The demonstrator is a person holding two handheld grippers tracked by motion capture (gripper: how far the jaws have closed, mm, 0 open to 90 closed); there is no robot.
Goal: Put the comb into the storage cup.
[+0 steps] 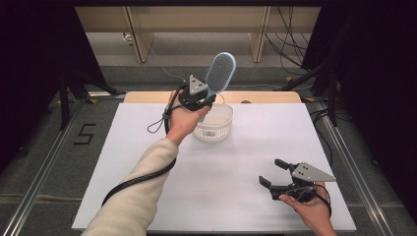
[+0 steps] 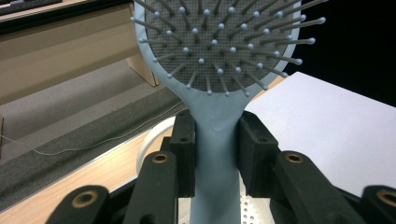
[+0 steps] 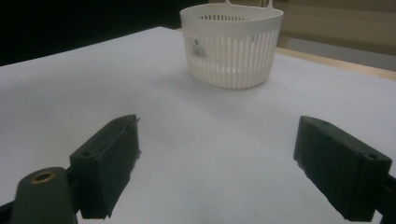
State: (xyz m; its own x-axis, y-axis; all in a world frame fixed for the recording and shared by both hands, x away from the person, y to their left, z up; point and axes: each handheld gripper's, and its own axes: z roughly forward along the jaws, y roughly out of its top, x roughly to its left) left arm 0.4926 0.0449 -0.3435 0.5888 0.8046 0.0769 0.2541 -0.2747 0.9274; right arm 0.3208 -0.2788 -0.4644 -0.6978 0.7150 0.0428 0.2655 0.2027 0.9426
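Note:
A light blue hairbrush [image 1: 221, 72] with a grey bristle pad is held upright above the white slatted basket [image 1: 215, 123]. My left gripper [image 1: 202, 97] is shut on its handle [image 2: 215, 154], just below the brush head [image 2: 219, 42], and is raised over the basket's far left rim. In the left gripper view the basket rim [image 2: 149, 144] lies right below the jaws. My right gripper [image 1: 273, 173] rests low near the table's front right, open and holding nothing, pointing toward the basket [image 3: 232, 44].
A white sheet [image 1: 236, 162] covers the table, with a wooden strip [image 1: 265, 97] along its far edge. Beyond it stand wooden furniture legs [image 1: 140, 39] and cables on the grey floor. A black cable [image 1: 137, 179] trails along the left forearm.

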